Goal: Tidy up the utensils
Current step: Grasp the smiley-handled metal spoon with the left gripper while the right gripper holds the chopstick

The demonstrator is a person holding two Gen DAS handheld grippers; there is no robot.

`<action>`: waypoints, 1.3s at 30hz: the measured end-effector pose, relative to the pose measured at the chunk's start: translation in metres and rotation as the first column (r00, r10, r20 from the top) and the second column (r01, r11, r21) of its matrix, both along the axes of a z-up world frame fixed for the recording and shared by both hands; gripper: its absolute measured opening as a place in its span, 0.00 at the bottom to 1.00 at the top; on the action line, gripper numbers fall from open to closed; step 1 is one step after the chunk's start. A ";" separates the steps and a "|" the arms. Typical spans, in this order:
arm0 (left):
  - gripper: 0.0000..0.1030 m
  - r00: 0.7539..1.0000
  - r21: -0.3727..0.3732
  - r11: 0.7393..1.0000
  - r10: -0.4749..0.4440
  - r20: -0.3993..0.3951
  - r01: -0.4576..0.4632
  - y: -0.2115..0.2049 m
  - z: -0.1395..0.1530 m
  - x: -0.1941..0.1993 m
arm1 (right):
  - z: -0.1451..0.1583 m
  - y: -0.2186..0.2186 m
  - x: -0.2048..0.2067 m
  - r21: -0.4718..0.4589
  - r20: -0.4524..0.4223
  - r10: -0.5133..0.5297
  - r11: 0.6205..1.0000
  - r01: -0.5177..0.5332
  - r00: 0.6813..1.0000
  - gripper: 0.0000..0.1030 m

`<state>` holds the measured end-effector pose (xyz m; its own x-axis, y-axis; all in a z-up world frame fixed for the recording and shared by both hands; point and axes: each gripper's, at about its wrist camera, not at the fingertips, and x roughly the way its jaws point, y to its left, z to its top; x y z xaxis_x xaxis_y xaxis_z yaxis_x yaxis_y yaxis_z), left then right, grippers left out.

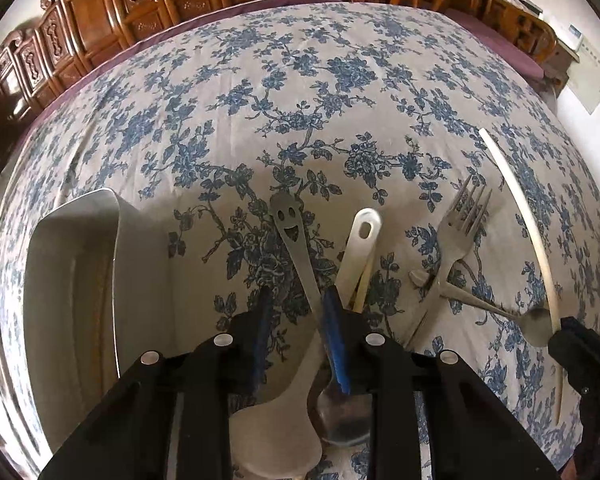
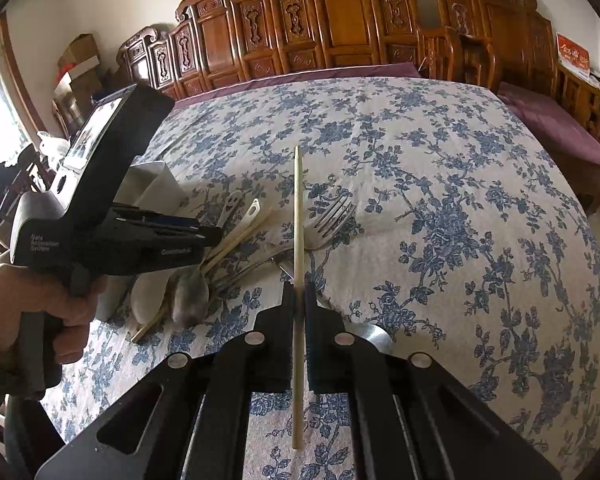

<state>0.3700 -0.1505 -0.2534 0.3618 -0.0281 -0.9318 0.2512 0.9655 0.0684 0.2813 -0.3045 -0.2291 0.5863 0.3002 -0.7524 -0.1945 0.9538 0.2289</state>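
Observation:
My left gripper (image 1: 296, 300) is open over a smiley-face spoon (image 1: 300, 252), its fingers either side of the handle without gripping it. A white spatula (image 1: 360, 240) and a chopstick lie beside it. A fork (image 1: 456, 232) and another spoon (image 1: 536, 322) lie crossed to the right. My right gripper (image 2: 299, 292) is shut on a pale chopstick (image 2: 298, 208) and holds it above the cloth; it also shows in the left wrist view (image 1: 540, 248). The left gripper shows in the right wrist view (image 2: 204, 236) over the utensil pile.
A white rectangular holder (image 1: 72, 264) stands left of the left gripper on the blue floral tablecloth (image 1: 300, 80). Carved wooden chairs (image 2: 340, 20) line the table's far side. Cardboard boxes (image 2: 80, 68) sit at the far left.

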 end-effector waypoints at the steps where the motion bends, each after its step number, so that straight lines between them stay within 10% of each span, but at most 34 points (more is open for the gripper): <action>1: 0.30 1.000 0.008 1.000 0.005 0.005 -0.005 0.000 0.000 0.001 | 0.000 0.000 0.000 0.000 0.000 0.001 1.000 -0.001 1.000 0.06; 11: 0.39 0.999 -0.026 0.999 0.037 -0.020 -0.038 0.010 -0.007 0.016 | -0.002 0.003 -0.001 -0.001 -0.001 0.008 1.000 -0.008 1.000 0.06; 17: 0.12 0.999 -0.052 0.998 0.039 -0.019 -0.040 0.010 -0.005 0.013 | -0.004 0.003 0.000 0.001 -0.001 0.014 1.000 -0.014 1.000 0.06; 27: 0.21 0.998 -0.034 0.997 0.064 -0.021 -0.065 0.013 -0.005 0.007 | -0.001 0.004 0.000 0.010 0.008 0.021 1.000 -0.021 1.000 0.06; 39: 0.06 0.999 -0.085 0.996 0.027 0.030 -0.024 0.010 0.012 -0.009 | 0.000 0.004 0.000 0.009 0.011 0.022 1.000 -0.022 1.000 0.06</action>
<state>0.3609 -0.1400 -0.2411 0.3922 -0.0968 -0.9148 0.2253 0.9743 -0.0065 0.2809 -0.3005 -0.2291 0.5875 0.3197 -0.7434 -0.2182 0.9472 0.2349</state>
